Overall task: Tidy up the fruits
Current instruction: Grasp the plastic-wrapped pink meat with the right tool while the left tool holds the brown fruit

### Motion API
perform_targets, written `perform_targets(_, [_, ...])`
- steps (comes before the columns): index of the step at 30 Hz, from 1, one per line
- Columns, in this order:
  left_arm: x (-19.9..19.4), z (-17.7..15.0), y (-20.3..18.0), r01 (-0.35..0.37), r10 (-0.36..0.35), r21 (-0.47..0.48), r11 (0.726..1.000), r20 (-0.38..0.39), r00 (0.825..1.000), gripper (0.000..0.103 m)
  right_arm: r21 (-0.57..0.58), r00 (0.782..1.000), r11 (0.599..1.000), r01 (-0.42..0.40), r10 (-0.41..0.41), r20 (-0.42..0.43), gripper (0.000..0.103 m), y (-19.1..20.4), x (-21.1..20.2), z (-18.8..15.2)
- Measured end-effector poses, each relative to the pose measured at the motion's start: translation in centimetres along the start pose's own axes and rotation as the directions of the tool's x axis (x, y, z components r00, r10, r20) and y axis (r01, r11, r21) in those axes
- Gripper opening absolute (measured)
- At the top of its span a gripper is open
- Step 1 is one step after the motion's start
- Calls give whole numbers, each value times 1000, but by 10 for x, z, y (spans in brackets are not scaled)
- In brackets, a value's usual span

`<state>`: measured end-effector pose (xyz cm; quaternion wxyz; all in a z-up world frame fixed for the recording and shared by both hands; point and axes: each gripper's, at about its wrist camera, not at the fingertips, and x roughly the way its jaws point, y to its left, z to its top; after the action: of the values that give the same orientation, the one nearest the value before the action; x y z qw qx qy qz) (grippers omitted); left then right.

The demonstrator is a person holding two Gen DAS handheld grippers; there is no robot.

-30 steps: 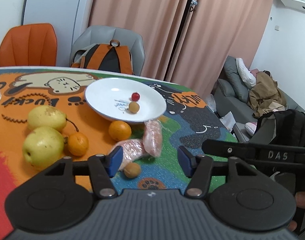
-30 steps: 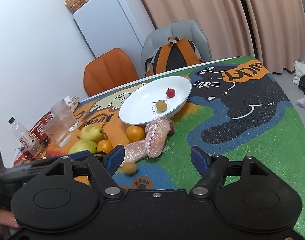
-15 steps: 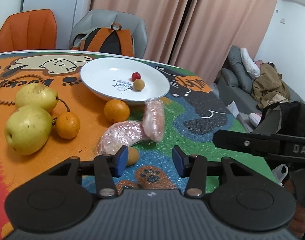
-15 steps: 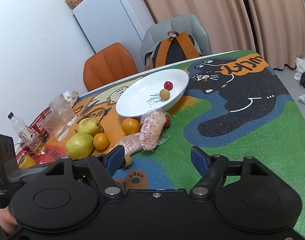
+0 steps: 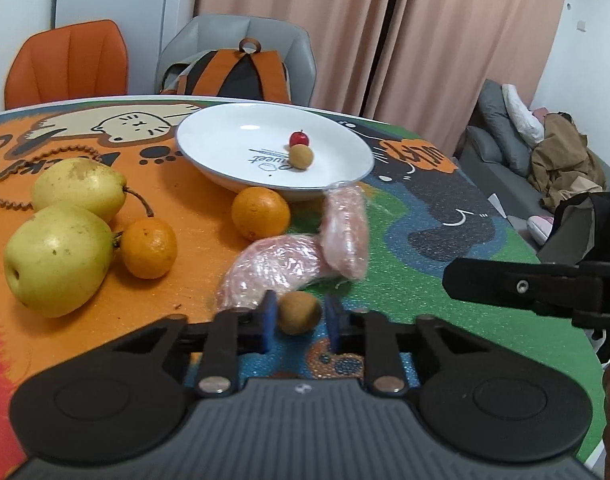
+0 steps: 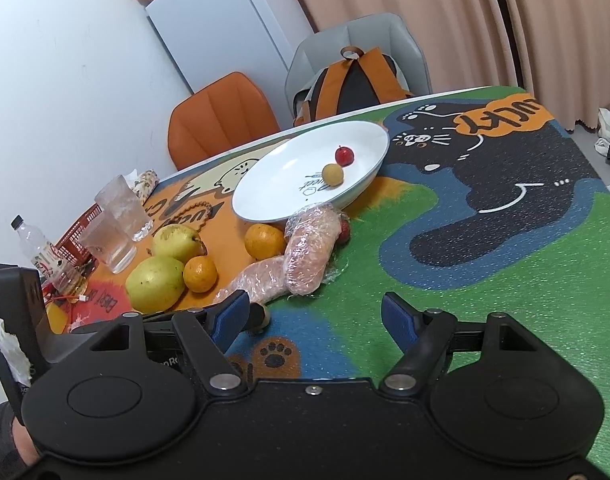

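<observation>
resting on the table mat (image 5: 405, 264) just in front of two plastic-wrapped rolls (image 5: 289, 260), a small brown fruit (image 5: 298, 312) is caught between the blue pads of the left gripper (image 5: 299, 318), which is closed onto its two sides. the fruit is judged to be light, firm under a thin skin, and round enough to roll or squirt out if squeezed off-centre, so the widest part of its middle is the place to be held, with only modest pressure. being nearly a ball, it has no clear long axis, and no stem end can be made out, so which way it points cannot be told. the right gripper (image 6: 317, 316) is held above the green part of the mat with its jaws apart and nothing between them. a white plate (image 5: 209, 156) farther back already carries a similar brown fruit (image 5: 301, 157) and a small red one (image 5: 299, 138), and is judged to be the likely destination. two pears (image 5: 57, 260) and two oranges (image 5: 260, 212) lie unsorted to the left, beside the plate.
</observation>
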<state>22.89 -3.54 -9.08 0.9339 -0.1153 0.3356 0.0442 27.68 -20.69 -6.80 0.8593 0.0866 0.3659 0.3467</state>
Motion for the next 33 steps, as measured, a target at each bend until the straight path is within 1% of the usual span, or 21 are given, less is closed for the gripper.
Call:
perform_targets(11, [-14,14,7,28,-28,12,1000,43,999,21,0,1000,1000,-7,7,-19,73,4,22,4])
perform_targets(18, [-18,27,14,20,-21,10,1000,73,997,21,11,1000,1000,-3,4,-24,72,5,37,12])
perform_targets(21, [-19,32,18,16,-17,10,1000,76,997,21,17,1000,1000,-8,8,-29,70,5,45,14])
perform_targets(33, [-17,48,35,4,-4,6,1000,79,997,21,39,999,999,-4,6,-52,68,8,75,24])
